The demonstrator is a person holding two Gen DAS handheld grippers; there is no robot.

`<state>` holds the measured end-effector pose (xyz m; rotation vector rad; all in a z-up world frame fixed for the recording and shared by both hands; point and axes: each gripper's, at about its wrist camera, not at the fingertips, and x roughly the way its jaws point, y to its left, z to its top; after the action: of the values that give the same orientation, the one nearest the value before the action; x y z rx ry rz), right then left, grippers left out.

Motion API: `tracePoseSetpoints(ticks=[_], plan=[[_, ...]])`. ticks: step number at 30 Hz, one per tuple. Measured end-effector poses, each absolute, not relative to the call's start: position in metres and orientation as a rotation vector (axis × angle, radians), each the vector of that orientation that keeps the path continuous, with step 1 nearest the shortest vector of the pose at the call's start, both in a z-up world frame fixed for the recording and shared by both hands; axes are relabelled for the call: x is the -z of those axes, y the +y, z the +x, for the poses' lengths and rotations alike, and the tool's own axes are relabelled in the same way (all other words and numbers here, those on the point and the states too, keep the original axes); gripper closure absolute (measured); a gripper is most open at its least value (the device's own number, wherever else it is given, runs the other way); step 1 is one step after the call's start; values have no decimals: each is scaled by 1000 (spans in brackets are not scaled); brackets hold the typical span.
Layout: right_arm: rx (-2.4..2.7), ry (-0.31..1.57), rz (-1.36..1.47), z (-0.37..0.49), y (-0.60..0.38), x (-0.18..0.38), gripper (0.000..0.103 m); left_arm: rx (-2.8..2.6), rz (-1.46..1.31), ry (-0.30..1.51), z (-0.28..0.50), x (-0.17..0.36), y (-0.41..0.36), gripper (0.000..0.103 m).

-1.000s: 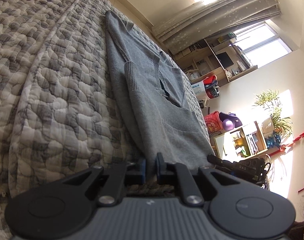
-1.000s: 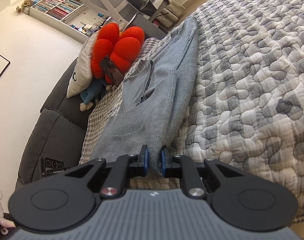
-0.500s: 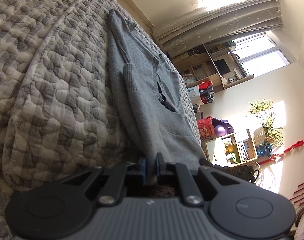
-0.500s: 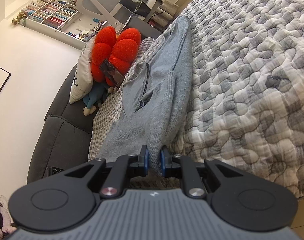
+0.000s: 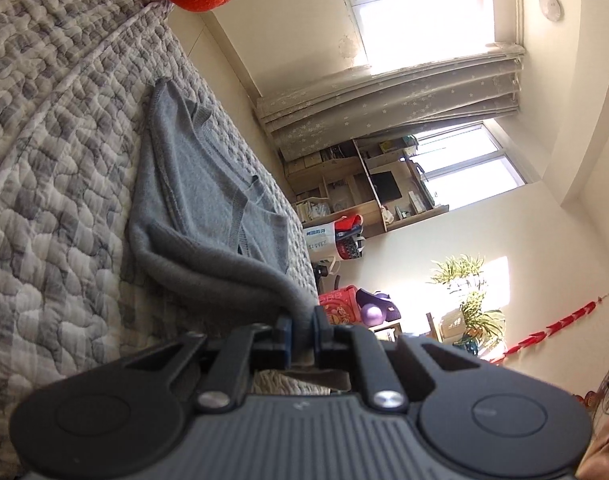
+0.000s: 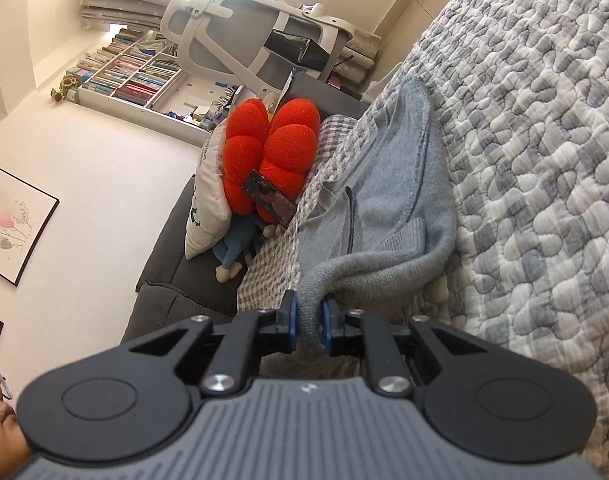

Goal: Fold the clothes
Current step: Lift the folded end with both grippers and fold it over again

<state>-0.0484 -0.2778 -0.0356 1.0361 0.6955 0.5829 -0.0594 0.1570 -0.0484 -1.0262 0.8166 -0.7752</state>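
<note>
A grey knit sweater (image 5: 200, 200) lies lengthwise on the quilted bed cover (image 5: 52, 168), its near end lifted off the bed. My left gripper (image 5: 302, 330) is shut on one corner of that near hem, which bunches into a thick roll in front of the pads. In the right wrist view the same sweater (image 6: 388, 200) stretches away toward the pillows, and my right gripper (image 6: 309, 318) is shut on the other hem corner. The raised hem curls over the flat body, with a ribbed cuff (image 6: 404, 234) showing under the fold.
A red flower cushion (image 6: 270, 160) with a phone (image 6: 268, 198) on it, a white pillow (image 6: 208, 208) and a blue plush toy lie at the bed's head. A dark sofa (image 6: 164, 276) and office chair (image 6: 256, 28) stand beyond. Shelves (image 5: 368, 192), bags and a plant (image 5: 472, 300) line the far wall. A person's face shows at the frame edges.
Both grippers have risen and moved toward the far end, lifting the hem off the bed. The sweater, taut and flat before, now sags and folds over itself.
</note>
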Motion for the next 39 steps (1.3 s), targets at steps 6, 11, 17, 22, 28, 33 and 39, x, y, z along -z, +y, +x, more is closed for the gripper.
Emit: tracePoseSetpoints(ticks=[6,11,17,22,28,33,39], plan=[[-532,675,1099,-6,-285,42,87,734,-1105,776,-14,48,153,93],[-490,675,1140,28,-291,56,87,643,-1154,816,19,64,148,93],[-465,681,1174,60,-290,75,85,545,-1217,850,43,89,150,93],[-432,702,1195,74,-290,81,81,478,-1273,885,51,106,157,91],[-445,643,1192,72,-300,69,56,468,-1215,833,50,91,167,66],[-432,626,1084,75,-298,58,56,421,-991,775,53,70,172,55],[-385,577,723,86,-274,41,56,421,-677,705,61,54,151,52]])
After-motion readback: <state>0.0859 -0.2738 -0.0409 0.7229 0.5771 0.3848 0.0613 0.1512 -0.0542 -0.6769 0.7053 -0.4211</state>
